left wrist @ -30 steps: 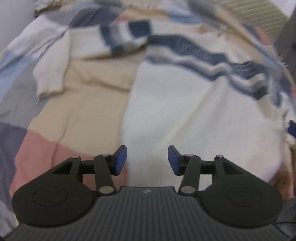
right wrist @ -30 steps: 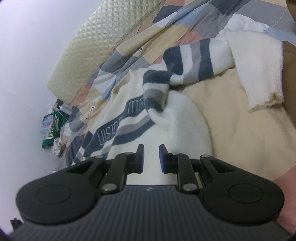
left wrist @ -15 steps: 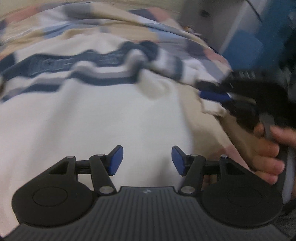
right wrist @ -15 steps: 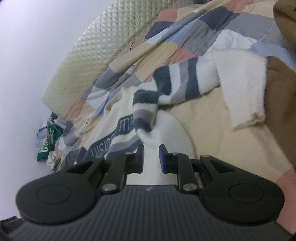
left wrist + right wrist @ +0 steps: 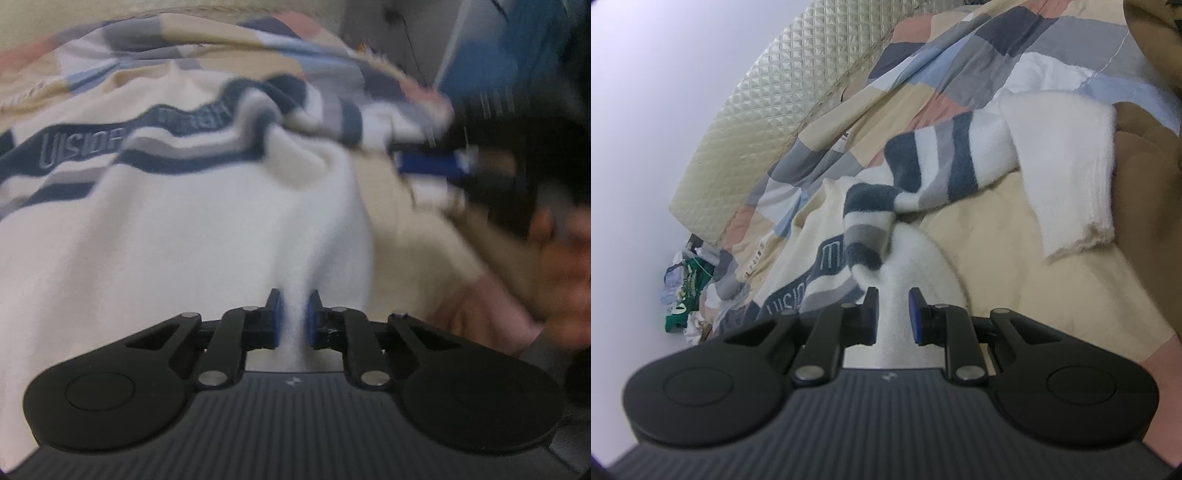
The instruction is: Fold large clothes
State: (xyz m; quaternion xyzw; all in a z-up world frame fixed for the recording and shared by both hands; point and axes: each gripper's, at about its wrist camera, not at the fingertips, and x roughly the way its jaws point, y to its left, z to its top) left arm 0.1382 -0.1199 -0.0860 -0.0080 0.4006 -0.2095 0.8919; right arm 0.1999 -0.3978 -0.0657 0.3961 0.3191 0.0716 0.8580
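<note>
A cream sweater (image 5: pixel 155 229) with navy and grey stripes and lettering lies on a patchwork quilt (image 5: pixel 192 40). My left gripper (image 5: pixel 294 314) is shut on a fold of the sweater's white lower body. My right gripper (image 5: pixel 893 314) is shut on white sweater fabric (image 5: pixel 912 254) too. The striped sleeve (image 5: pixel 934 166) runs away to the right and ends in a white cuff (image 5: pixel 1067 173). In the left wrist view the right gripper (image 5: pixel 428 164) shows blurred at the right, pinching white fabric.
The quilt (image 5: pixel 960 62) covers a bed with a quilted cream headboard (image 5: pixel 768 114). A brown garment (image 5: pixel 1141 221) lies at the right. A pile of bags (image 5: pixel 687 291) sits on the floor beyond the bed. A hand (image 5: pixel 569 258) holds the right gripper.
My left gripper has closed from wide open onto the sweater's white fabric after swinging right. My right gripper stays shut on the fabric and has lifted slightly.
</note>
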